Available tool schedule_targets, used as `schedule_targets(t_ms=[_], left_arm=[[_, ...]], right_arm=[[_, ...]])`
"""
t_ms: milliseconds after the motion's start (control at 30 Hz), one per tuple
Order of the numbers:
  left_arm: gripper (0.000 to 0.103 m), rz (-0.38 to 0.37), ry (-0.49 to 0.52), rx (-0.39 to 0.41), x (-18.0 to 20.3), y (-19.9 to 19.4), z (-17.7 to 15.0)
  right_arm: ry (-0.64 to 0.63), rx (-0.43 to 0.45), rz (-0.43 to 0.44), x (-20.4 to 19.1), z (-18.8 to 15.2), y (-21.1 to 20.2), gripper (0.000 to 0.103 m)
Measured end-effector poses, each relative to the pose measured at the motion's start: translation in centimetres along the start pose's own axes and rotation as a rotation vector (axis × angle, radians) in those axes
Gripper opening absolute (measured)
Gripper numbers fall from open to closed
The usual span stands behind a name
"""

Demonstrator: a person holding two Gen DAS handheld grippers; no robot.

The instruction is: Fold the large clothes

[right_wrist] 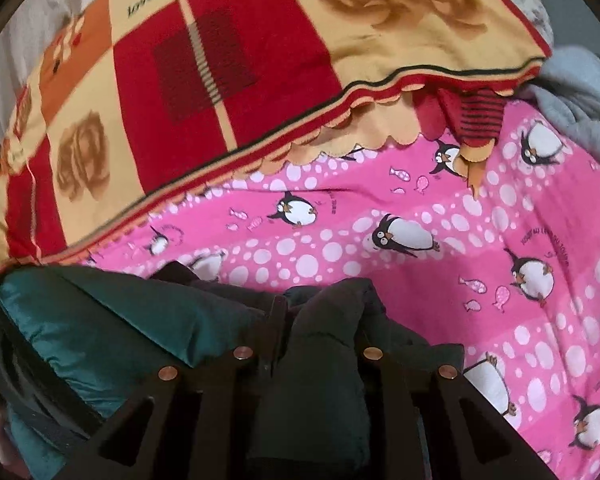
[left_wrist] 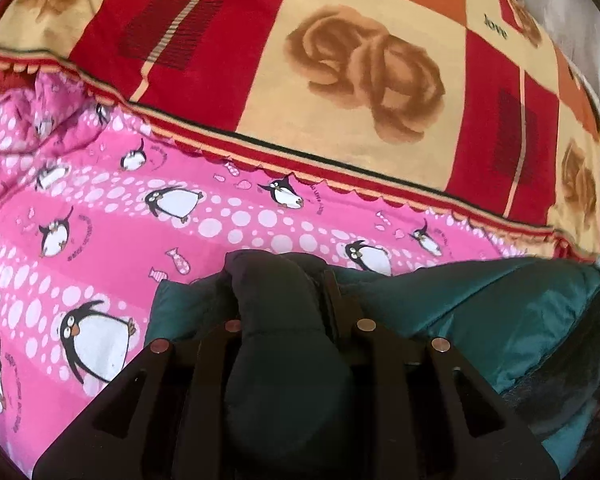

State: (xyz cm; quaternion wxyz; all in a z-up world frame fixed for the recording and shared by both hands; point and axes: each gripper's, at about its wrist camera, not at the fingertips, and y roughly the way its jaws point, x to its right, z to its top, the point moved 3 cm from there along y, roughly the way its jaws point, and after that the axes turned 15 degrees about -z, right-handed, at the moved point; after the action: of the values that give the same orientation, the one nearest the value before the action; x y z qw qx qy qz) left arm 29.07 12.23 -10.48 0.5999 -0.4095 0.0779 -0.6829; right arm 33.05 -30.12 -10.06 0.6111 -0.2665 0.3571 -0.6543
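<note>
- The jacket (left_wrist: 480, 312), dark teal and padded, is lying on the pink sheet (left_wrist: 100, 240) of the bed, on the near side of the sheet from the red blanket (left_wrist: 340, 80).
- The left claw (left_wrist: 278, 300) is gripping a thick dark fold of the jacket between its fingers; the fold is bulging out past the tips.
- The right claw (right_wrist: 320, 320) is clenching a similar dark bunch of the same jacket, with teal fabric trailing off to its left.
- Judging by this, both are carrying one edge for a fold. Doing it well means keeping the two claws level and moving together, so the edge is landing straight.
- Padded fabric is likely springing back, so pressing the fold down before letting go should help.
- Grey cloth (right_wrist: 580, 92) is sitting beyond the sheet's far corner, beside the blanket; steering clear of it is wise.
</note>
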Motion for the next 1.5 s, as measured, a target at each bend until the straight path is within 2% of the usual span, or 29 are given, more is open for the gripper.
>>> schedule_targets(t_ms=[100, 167, 233, 300, 367, 433, 467, 633, 833, 1033, 1167, 1267, 1333, 1400, 1500], left_arm=[[0.027, -0.057, -0.107, -0.016, -0.6, -0.9, 0.7], [0.037, -0.12, -0.167, -0.011, -0.7, -1.9, 1.3], [0.055, -0.177, -0.197, 0.004, -0.3, -3.0, 1.9], [0.063, -0.219, -0.22, 0.026, 0.0, -4.1, 2.5], [0.069, -0.228, -0.23, 0.063, 0.3, -5.2, 3.0], [0.076, -0.247, -0.22, 0.105, 0.6, -6.2, 3.5], [0.077, -0.25, -0.219, 0.117, 0.6, -6.5, 3.7], [0.079, -0.28, -0.232, 0.167, 0.5, -7.5, 4.2], [0.079, -0.27, -0.206, 0.121, 0.8, -6.3, 3.6], [0.079, -0.244, -0.141, 0.119, 2.1, -6.2, 3.4], [0.079, -0.254, -0.047, 0.138, 4.1, -6.9, 3.4], [0.079, -0.224, 0.121, 0.11, 6.9, -6.7, 2.8], [0.079, -0.199, 0.21, 0.069, 8.4, -5.6, 2.0], [0.079, -0.171, 0.234, 0.038, 9.0, -4.5, 1.7], [0.079, -0.103, 0.283, 0.016, 9.6, -2.9, 2.5]], right_arm=[[0.078, -0.029, 0.057, 1.2, 0.0, -0.9, 0.026], [0.129, -0.042, 0.097, 2.2, 0.1, -2.0, 0.031], [0.184, -0.044, 0.146, 2.9, 0.3, -3.1, 0.036], [0.241, -0.036, 0.189, 3.6, 0.5, -4.0, 0.038], [0.276, -0.034, 0.224, 3.9, 0.6, -4.5, 0.047], [0.306, -0.023, 0.272, 3.8, 0.7, -5.0, 0.072], [0.315, -0.016, 0.291, 3.7, 0.8, -5.4, 0.075], [0.318, 0.028, 0.3, 3.3, 1.5, -6.8, 0.076], [0.291, 0.078, 0.256, 3.3, 1.8, -7.5, 0.076], [0.226, 0.115, 0.226, 2.7, 2.0, -8.2, 0.076], [0.124, 0.172, 0.193, 1.2, 2.2, -9.4, 0.076], [0.029, 0.185, 0.225, -0.4, 2.0, -10.4, 0.073], [-0.061, 0.148, 0.226, -2.0, 1.3, -10.2, 0.072], [-0.142, 0.128, 0.184, -3.3, 0.5, -9.4, 0.069], [-0.167, 0.106, 0.104, -3.4, 0.6, -7.9, 0.069]])
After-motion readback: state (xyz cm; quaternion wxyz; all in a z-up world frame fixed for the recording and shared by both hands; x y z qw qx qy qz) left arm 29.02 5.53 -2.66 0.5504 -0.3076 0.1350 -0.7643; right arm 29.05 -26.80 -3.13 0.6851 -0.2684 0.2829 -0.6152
